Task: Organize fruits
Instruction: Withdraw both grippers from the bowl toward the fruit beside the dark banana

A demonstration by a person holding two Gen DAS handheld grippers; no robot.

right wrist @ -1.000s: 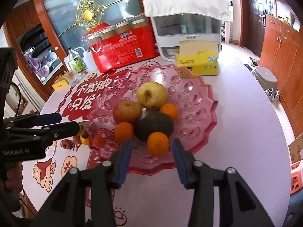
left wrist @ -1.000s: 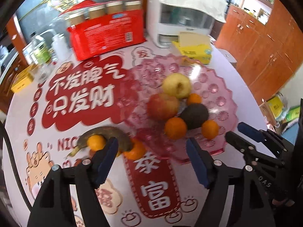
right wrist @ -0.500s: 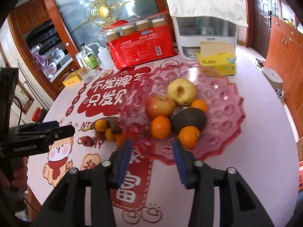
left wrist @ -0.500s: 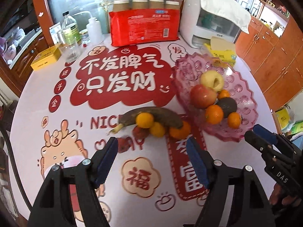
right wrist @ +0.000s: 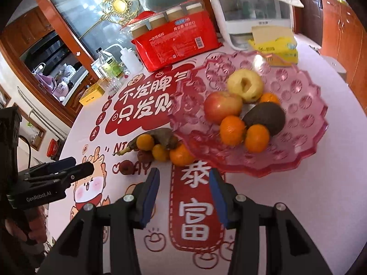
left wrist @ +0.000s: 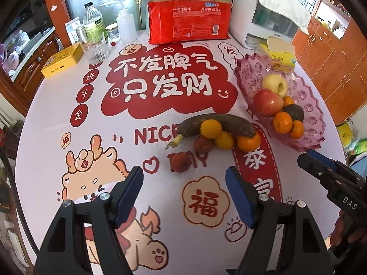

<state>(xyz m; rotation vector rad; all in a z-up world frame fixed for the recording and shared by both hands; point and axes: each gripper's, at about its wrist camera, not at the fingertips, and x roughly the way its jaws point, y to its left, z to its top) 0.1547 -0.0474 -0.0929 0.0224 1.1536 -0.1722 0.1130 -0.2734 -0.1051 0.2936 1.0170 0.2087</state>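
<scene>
Wooden cabinets are ringing a round worktop (left wrist: pixel 57 123) w/ a red-and-white printed cover. Pink glass fruit dish (right wrist: pixel 305 123) is sitting on the right, holding a yellow apple (right wrist: pixel 245 86), red apple (right wrist: pixel 221 106), avocado (right wrist: pixel 267 116) & small oranges. Just beside its rim on the cover: a browned banana (left wrist: pixel 218 123) lying w/ three small oranges touching it, plus two dark-red fruits (left wrist: pixel 180 162) nearby. Left tongs (left wrist: pixel 184 189) are hovering wide apart, nothing between the pads, above the nearer red fruit. Right tongs (right wrist: pixel 183 194) are sitting narrower, also empty, over the cover just short of the dish.
</scene>
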